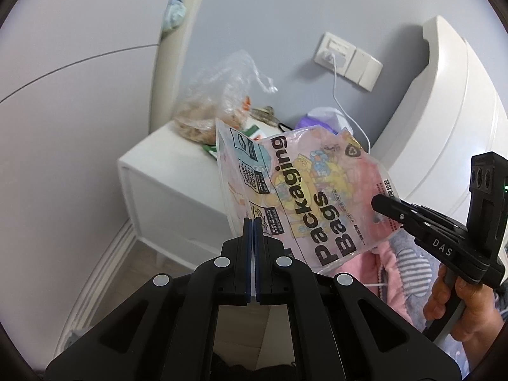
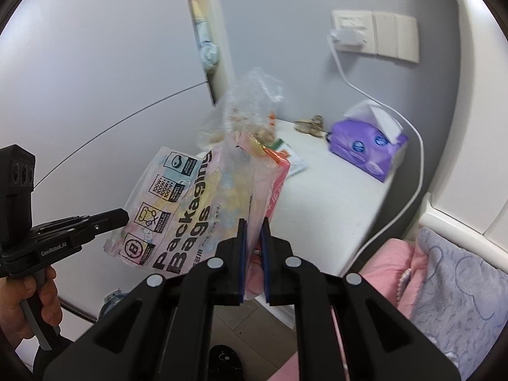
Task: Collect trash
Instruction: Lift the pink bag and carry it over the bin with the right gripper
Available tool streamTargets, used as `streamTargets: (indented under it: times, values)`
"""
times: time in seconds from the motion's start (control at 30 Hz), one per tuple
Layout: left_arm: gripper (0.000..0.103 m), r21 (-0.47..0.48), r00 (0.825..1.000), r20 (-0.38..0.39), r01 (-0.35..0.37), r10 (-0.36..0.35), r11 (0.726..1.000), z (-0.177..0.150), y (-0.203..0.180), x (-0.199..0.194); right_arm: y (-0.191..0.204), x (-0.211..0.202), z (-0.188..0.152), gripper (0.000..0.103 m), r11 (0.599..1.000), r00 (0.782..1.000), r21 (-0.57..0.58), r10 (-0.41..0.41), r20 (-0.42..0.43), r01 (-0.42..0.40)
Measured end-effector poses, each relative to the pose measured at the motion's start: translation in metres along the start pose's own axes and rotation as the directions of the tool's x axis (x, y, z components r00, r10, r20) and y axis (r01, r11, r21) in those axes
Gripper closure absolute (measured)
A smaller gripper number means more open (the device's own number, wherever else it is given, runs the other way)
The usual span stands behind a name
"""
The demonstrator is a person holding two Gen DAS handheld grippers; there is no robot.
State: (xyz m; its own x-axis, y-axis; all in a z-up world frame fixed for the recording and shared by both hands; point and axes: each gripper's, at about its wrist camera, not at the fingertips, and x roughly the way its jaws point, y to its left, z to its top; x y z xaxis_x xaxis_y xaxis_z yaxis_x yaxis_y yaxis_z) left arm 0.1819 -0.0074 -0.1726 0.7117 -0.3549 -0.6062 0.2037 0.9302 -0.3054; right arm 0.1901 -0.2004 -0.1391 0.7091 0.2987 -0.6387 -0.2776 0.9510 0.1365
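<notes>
Left gripper [image 1: 253, 222] clamped tight, angled downward. Right gripper [image 2: 254, 222] pinched nearly closed, a hand [image 1: 457, 304] on its handle.

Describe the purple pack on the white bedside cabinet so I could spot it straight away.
Find the white bedside cabinet under the wall socket. At its back right corner, beside the white charging cable, lies the tissue pack. It is the only purple thing there, with a white tissue sticking out on top.
</notes>
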Motion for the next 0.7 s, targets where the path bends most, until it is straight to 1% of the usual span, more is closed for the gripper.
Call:
streamTargets:
  times: [0.2, 0.37, 0.53, 0.7]
  values:
    - [0.103, -0.052, 0.998, 0.036, -0.055, 0.057, 0.997, -0.017, 0.029, -0.044, 0.042, -0.006, -0.004, 0.093, 0.997, 0.999, -0.057, 0.053, -0.001, -0.053]
    - [0.103, -0.096, 0.991, 0.06, -0.117, 0.123, 0.988, -0.037, 0.059, -0.083, 0.087, -0.002, -0.014, 0.093, 0.986, 0.993, -0.115, 0.118, -0.019, -0.12]
    - [0.103, -0.149, 0.977, 0.07, -0.188, 0.2, 0.971, -0.068, 0.091, -0.121, 0.136, 0.005, -0.027, 0.093, 0.966, 0.981, -0.17, 0.185, -0.058, -0.193]
    - [0.103, -0.207, 0.964, 0.06, -0.242, 0.259, 0.948, -0.103, 0.123, -0.152, 0.18, 0.012, -0.046, 0.093, 0.943, 0.965, -0.214, 0.237, -0.109, -0.255]
